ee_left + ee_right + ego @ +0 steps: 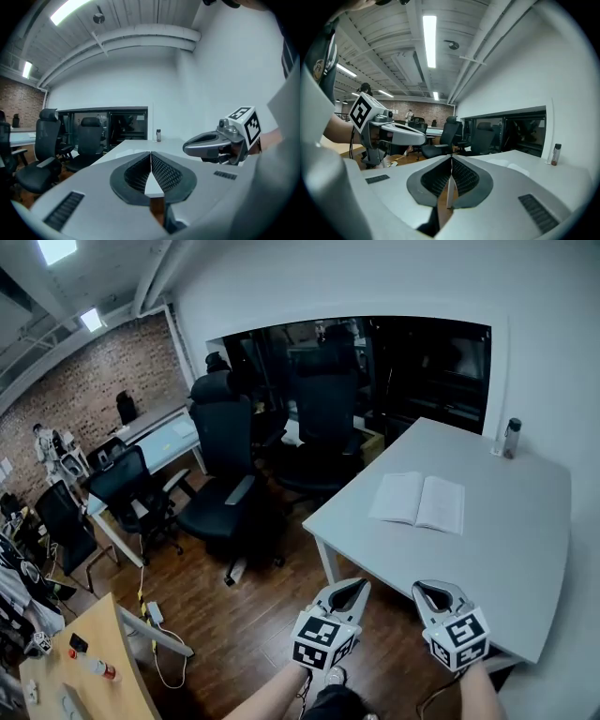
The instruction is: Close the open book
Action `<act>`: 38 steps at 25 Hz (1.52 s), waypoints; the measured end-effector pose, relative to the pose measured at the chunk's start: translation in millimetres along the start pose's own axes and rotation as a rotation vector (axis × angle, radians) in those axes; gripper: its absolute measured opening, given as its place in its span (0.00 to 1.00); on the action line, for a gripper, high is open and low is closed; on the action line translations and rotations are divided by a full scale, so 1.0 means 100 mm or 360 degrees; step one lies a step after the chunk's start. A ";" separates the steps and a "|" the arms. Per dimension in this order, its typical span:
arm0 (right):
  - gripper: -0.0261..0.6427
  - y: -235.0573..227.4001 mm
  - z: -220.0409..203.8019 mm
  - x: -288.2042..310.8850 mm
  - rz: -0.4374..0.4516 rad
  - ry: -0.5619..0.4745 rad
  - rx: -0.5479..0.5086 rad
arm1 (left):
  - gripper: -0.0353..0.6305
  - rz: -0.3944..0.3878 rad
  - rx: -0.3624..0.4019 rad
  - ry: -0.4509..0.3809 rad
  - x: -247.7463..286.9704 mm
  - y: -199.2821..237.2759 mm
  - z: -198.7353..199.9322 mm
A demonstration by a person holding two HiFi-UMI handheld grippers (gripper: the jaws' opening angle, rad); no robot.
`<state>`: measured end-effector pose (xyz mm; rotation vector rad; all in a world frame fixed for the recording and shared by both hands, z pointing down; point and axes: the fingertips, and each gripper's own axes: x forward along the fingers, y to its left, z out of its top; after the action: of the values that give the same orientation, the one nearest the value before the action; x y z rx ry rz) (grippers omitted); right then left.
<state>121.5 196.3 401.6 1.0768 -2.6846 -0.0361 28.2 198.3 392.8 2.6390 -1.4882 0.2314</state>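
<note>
The book (419,502) lies open and flat on the white table (525,549), its spine running away from you and its spread reaching left to right. It sits ahead of both grippers and well apart from them. Your right gripper (433,592) lines up almost under the spine, so I judge it the nearer one; your left gripper (351,587) hangs off the table's near corner, over the floor. Both have their jaws pressed together with nothing between them. The right gripper view catches the book (508,165) as pale pages just past its jaws. The left gripper view shows the table and the bottle (158,135), but I can't pick out the book there.
</note>
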 end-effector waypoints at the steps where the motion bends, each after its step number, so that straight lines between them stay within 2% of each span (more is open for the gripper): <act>1: 0.05 -0.08 -0.03 0.05 -0.0034 0.0016 0.0003 | 0.06 -0.0034 -0.0006 0.0002 0.11 0.03 -0.02; 6: 0.05 -0.39 -0.04 0.40 -0.0187 0.0091 0.0021 | 0.06 -0.0194 -0.0032 0.0007 0.57 0.34 -0.05; 12: 0.05 -0.59 0.04 0.93 -0.0326 0.0177 0.0049 | 0.06 -0.0360 -0.0037 0.0082 1.01 0.80 -0.09; 20: 0.05 -0.84 -0.13 1.31 -0.0443 0.0262 0.0124 | 0.06 -0.0466 -0.0066 0.0141 1.46 1.13 -0.24; 24: 0.05 -1.08 -0.26 1.41 -0.0452 0.0296 0.0148 | 0.06 -0.0474 -0.0084 0.0198 1.76 1.17 -0.34; 28: 0.05 -1.40 -0.38 1.51 -0.0435 0.0304 0.0166 | 0.06 -0.0393 -0.0039 0.0245 2.11 1.23 -0.42; 38: 0.05 -2.01 -0.73 2.15 -0.0210 0.0317 0.0160 | 0.06 -0.0261 -0.0002 0.0353 2.85 1.30 -0.60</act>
<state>125.1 -92.1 496.1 1.2168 -2.4582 0.1746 56.9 -98.6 506.0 2.6149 -1.1973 0.4897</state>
